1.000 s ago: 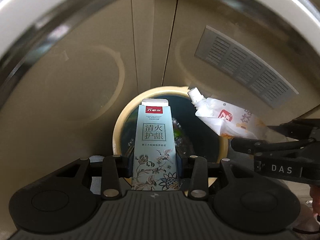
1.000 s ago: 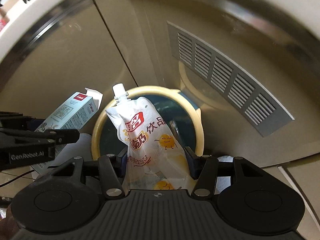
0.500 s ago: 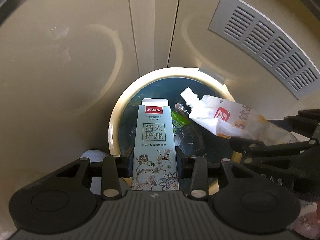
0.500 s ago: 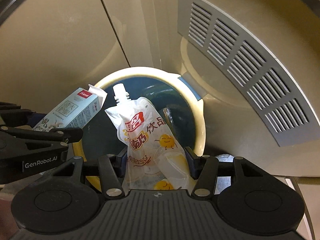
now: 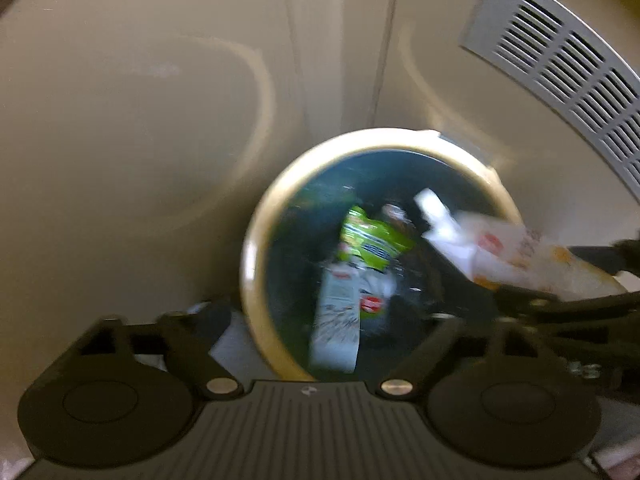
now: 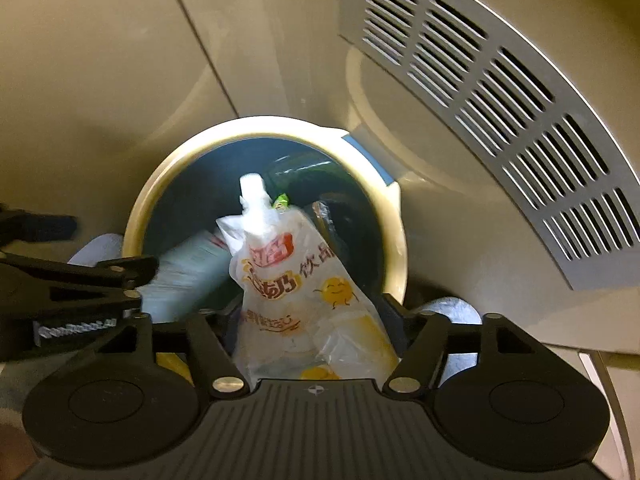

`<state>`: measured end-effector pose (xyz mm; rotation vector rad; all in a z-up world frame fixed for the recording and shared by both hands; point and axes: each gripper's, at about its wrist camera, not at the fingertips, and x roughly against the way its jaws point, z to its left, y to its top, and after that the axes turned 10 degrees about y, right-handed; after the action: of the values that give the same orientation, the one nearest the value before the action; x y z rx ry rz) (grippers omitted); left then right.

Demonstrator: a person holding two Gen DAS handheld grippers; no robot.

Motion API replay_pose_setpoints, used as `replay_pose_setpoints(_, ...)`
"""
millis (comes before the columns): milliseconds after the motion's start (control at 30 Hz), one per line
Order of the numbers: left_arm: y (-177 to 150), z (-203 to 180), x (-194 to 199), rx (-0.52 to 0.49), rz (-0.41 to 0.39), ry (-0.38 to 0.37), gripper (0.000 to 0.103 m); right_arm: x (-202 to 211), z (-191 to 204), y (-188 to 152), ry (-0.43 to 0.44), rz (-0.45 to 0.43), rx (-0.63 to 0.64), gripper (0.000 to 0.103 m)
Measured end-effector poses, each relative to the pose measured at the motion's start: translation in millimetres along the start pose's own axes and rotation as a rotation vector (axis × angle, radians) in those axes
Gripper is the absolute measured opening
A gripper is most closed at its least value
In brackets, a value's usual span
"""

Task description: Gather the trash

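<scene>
A round bin [image 5: 256,248] with a cream rim and dark liner lies straight below both grippers. My left gripper [image 5: 326,316] is open and still opening. The pale blue carton [image 5: 336,320] is blurred, clear of its fingers, and drops into the bin beside a green wrapper [image 5: 368,236]. My right gripper [image 6: 310,312] is also opening. The white spouted drink pouch [image 6: 296,280] is still between its fingers, blurred, with its spout pointing into the bin [image 6: 384,208]. In the right wrist view the carton [image 6: 188,272] shows inside the bin behind the left gripper [image 6: 120,272].
Beige cabinet panels [image 5: 140,120] rise behind the bin, with a grey slotted vent [image 6: 500,140] to the right. Pale blue rounded things [image 6: 452,308] lie on the floor on both sides of the bin. The right gripper [image 5: 560,300] reaches in from the right edge.
Both grippers sank toward the bin. The left jaws spread wide and let go of the carton, which now falls into the bin. The right jaws have widened around the pouch.
</scene>
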<state>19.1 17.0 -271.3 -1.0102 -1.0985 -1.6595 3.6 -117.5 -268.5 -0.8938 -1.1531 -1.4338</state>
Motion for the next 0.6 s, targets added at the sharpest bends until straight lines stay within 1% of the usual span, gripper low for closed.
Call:
replay_pose_setpoints(33,0,4,1,0.005,-0.001,-0.010,0.097,2,-2,-1,0.006,-0.004,-0.012,0.076)
replay_pose_setpoints(67,0,7,3,0.011,0.003,-0.020,0.101,5,-4,-1,0.007,-0.008,-0.021,0.078)
replay_pose_setpoints(100,-1,10,6,0.018,0.004,-0.031,0.103,7,-6,-3,0.006,-0.015,-0.024,0.078)
replay_pose_setpoints(167,-5,15,14,0.022,-0.005,-0.049,0.103,15,-6,-7,0.007,-0.025,-0.016,0.079)
replay_pose_setpoints(233,-11,17,25,0.013,-0.017,-0.049,0.103,28,-2,-13,0.012,-0.038,0.005,0.080)
replay_pose_setpoints(333,-26,22,47,0.005,-0.078,-0.038,0.103,47,8,-26,0.006,-0.072,0.064,0.080)
replay_pose_setpoints(433,-45,23,65,0.002,-0.132,-0.019,0.103,66,20,-43,-0.011,-0.121,0.143,0.083)
replay_pose_setpoints(600,-63,21,80,-0.032,-0.148,-0.001,0.103,86,36,-67,-0.023,-0.189,0.247,0.085)
